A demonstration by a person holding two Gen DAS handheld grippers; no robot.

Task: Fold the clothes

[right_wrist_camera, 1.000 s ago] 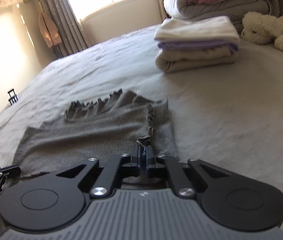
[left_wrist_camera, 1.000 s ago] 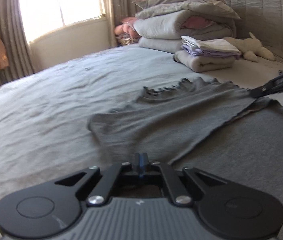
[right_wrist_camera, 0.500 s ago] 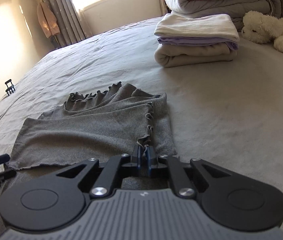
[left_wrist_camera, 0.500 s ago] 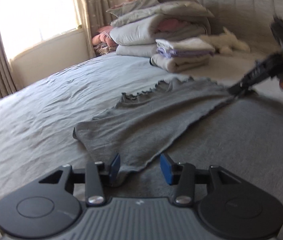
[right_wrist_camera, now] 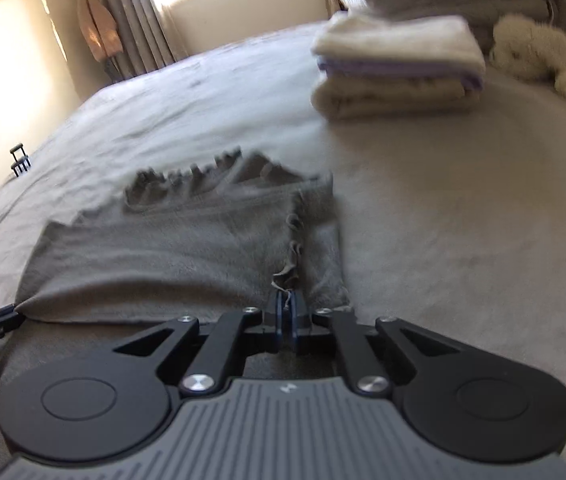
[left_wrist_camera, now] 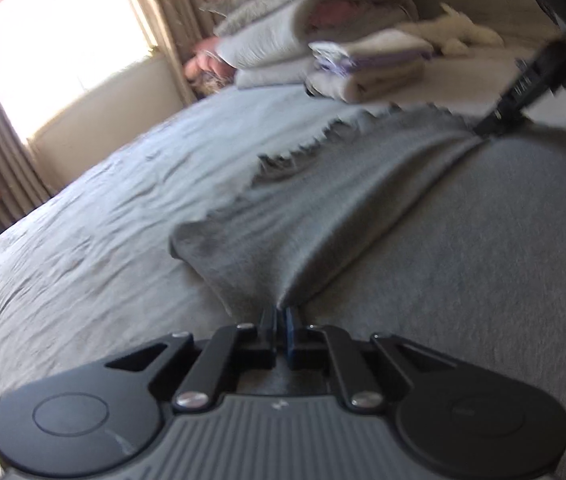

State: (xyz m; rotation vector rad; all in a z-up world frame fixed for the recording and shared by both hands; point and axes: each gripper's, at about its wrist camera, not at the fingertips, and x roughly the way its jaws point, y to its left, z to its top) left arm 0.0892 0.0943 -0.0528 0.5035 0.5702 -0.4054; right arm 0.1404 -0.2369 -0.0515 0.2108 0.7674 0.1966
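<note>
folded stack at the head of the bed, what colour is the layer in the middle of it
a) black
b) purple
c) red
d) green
b: the folded stack shows a purple band between a white layer on top and a cream one underneath.

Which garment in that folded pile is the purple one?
The middle layer of the folded pile, between the white top piece and the cream bottom one.

Left gripper reopened, then pinched the grey garment's corner.
</note>
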